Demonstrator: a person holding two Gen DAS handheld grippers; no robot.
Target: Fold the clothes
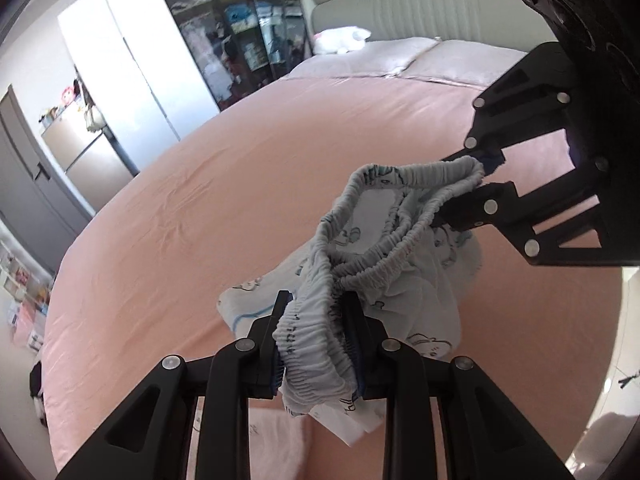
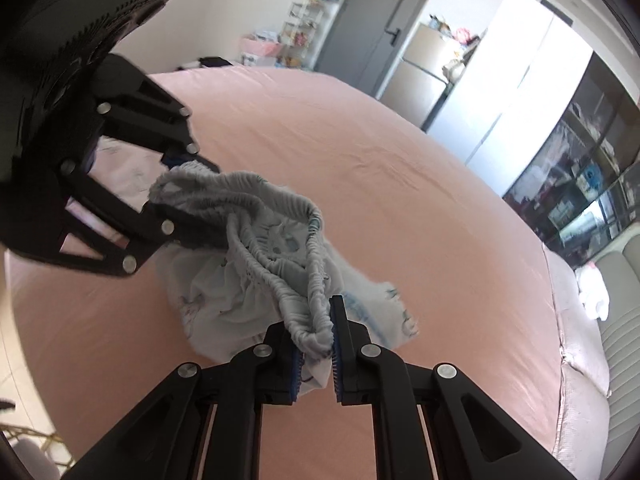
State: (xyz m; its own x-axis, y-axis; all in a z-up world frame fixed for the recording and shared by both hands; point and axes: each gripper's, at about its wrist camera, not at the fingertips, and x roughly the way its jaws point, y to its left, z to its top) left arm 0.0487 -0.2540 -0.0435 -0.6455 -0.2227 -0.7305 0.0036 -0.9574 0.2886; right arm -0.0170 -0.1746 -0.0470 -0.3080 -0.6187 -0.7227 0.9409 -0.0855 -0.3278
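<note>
The left gripper [image 1: 318, 344] is nearly closed and pinches the stretchy waistband of one small pale blue pair of shorts with cartoon prints [image 1: 384, 248]. The right gripper [image 2: 314, 344] is squeezed almost tight on the other side of the same waistband. Both black grippers have two fingers each. The shorts hang bunched between them, just above the big pink bedsheet [image 1: 200, 184], near the close edge of the bed. There is one white soft toy [image 1: 342, 40] far away by the grey padded headboard [image 1: 420, 8]. There are two pale pillows [image 1: 460, 60].
</note>
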